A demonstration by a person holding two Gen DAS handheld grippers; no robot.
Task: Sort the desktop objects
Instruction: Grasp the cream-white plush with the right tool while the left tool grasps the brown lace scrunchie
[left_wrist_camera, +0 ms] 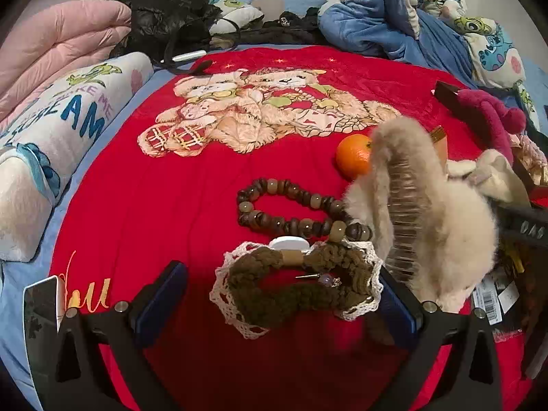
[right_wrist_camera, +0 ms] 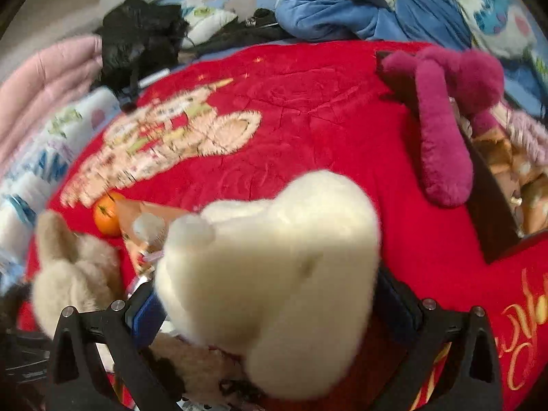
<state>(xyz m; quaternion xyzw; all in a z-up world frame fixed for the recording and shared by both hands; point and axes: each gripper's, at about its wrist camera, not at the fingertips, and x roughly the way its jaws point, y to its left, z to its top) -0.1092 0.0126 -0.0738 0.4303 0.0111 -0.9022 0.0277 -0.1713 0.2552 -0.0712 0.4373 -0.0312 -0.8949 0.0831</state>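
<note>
While blurred at frame centre, cream plush toy [right_wrist_camera: 270, 274] clamped in right gripper [right_wrist_camera: 267, 308], likely lifted toward dark box [right_wrist_camera: 489, 212] at right edge. Left gripper [left_wrist_camera: 284, 294] spread wide around brown crocheted lace-edged hair tie [left_wrist_camera: 298, 284], not yet pinched.

Even, fairly bright indoor light; saturated red blanket [left_wrist_camera: 212, 185]. Left wrist view sharp, soft shadow under the gripper [left_wrist_camera: 281, 294]. Right wrist view motion-blurred, cream plush [right_wrist_camera: 274, 274] defocused. Fisheye bending, dark vignetted corners
</note>
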